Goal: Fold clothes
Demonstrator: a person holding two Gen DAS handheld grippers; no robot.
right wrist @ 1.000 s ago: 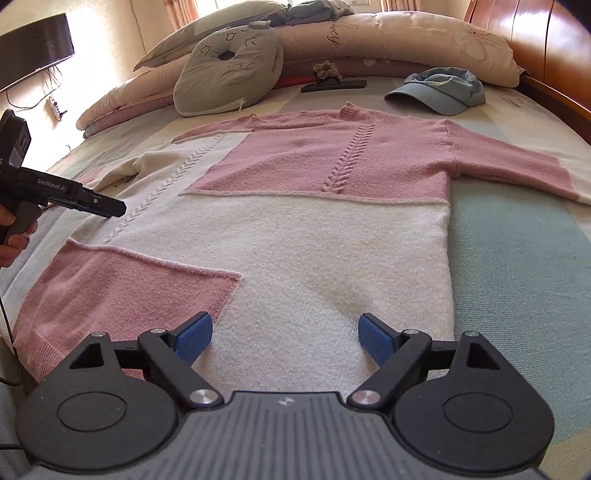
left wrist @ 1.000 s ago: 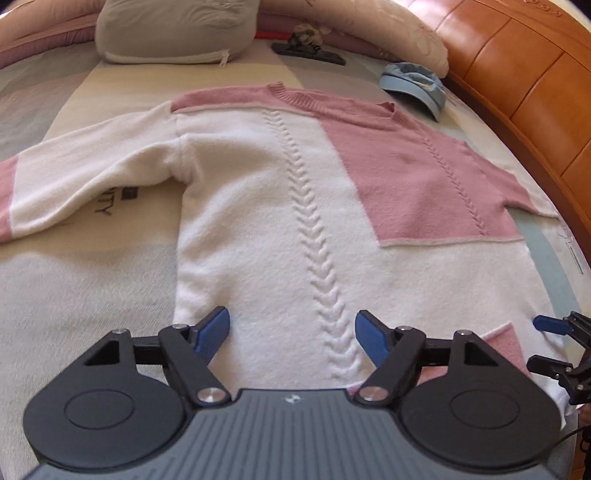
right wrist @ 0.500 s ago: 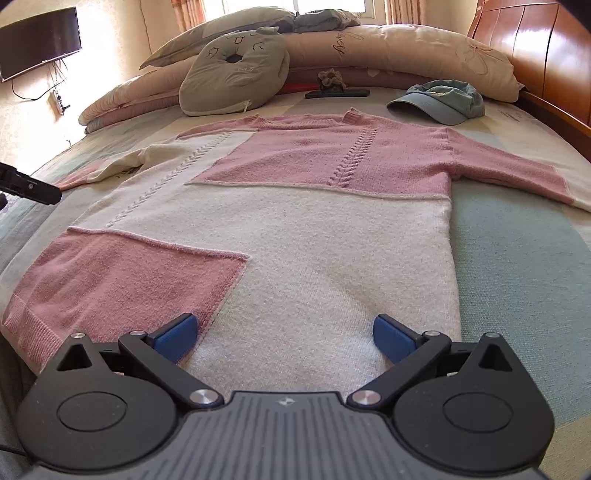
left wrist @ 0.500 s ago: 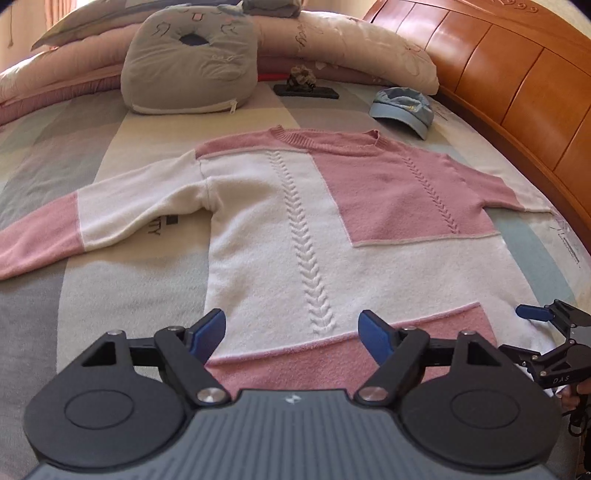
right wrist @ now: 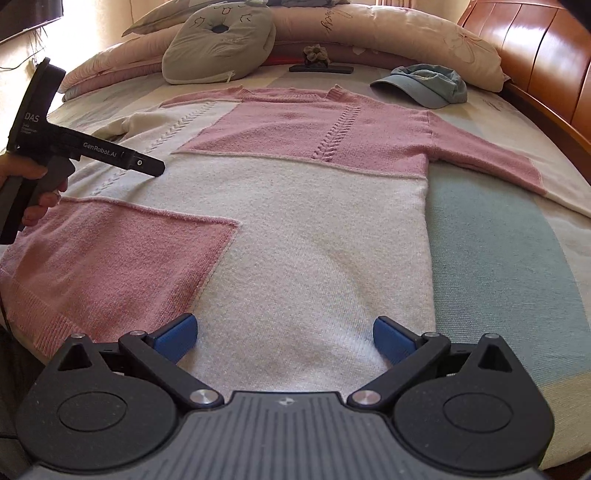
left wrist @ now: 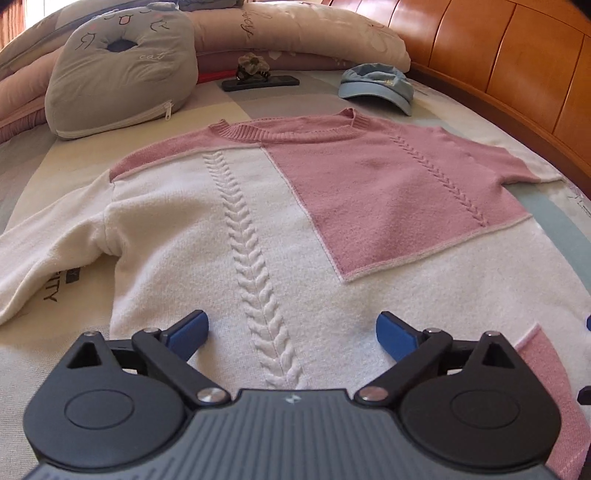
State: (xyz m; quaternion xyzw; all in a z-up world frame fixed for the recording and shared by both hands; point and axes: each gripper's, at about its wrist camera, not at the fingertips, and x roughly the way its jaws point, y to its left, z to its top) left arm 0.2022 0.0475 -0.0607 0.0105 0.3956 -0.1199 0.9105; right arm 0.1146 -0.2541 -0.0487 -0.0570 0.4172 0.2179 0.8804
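A pink and white knit sweater lies flat, front up, on the bed with both sleeves spread out; it also shows in the right wrist view. My left gripper is open and empty, low over the white lower body near the cable braid. My right gripper is open and empty over the white lower right part of the sweater, near the hem. The left gripper's body shows in the right wrist view, held by a hand at the left over the sweater.
A grey cat cushion, long pillows, a dark phone with a hair clip and a blue cap lie beyond the collar. A wooden headboard runs along the right. Striped bedding shows beside the sweater.
My left gripper has moved forward and lower over the sweater body, so the hem has dropped out of its view. My right gripper has risen and shifted forward a little. Both stay open.
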